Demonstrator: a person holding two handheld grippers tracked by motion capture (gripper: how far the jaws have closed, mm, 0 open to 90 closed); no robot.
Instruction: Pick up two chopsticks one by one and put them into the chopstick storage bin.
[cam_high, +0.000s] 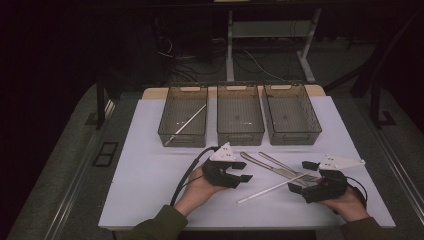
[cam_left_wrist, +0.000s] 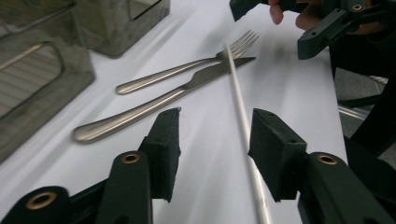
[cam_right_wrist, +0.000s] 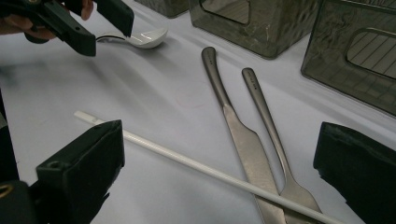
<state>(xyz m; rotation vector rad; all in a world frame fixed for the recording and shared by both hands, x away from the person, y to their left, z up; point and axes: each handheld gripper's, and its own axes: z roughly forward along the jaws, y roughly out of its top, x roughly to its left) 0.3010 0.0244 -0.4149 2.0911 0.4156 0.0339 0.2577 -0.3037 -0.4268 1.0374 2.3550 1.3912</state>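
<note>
Left hand-held gripper (cam_left_wrist: 215, 140) jaws spread, white stick (cam_left_wrist: 240, 116) passing between them, unpinched. Stick lies near worktop (cam_high: 150, 170) front edge, across knife (cam_right_wrist: 240, 140) and fork (cam_right_wrist: 275, 149). Right hand-held gripper (cam_right_wrist: 219, 172) spread, empty.

A dim room: grey floor (cam_high: 60, 165), cables (cam_high: 175, 57) beneath desk legs (cam_high: 230, 45) behind.

The high view is dim: the room beyond the table (cam_high: 150, 200) sinks into near black, and only the white tabletop catches soft light from above. Shadows there are faint and diffuse. Both gripper views are brighter, with the white surface slightly washed out. The knife (cam_right_wrist: 243, 140) and fork (cam_left_wrist: 187, 70) carry soft highlights along their handles. In the left gripper view, the near jaws and the bins (cam_left_wrist: 42, 70) at the edge look soft and stretched.
</note>
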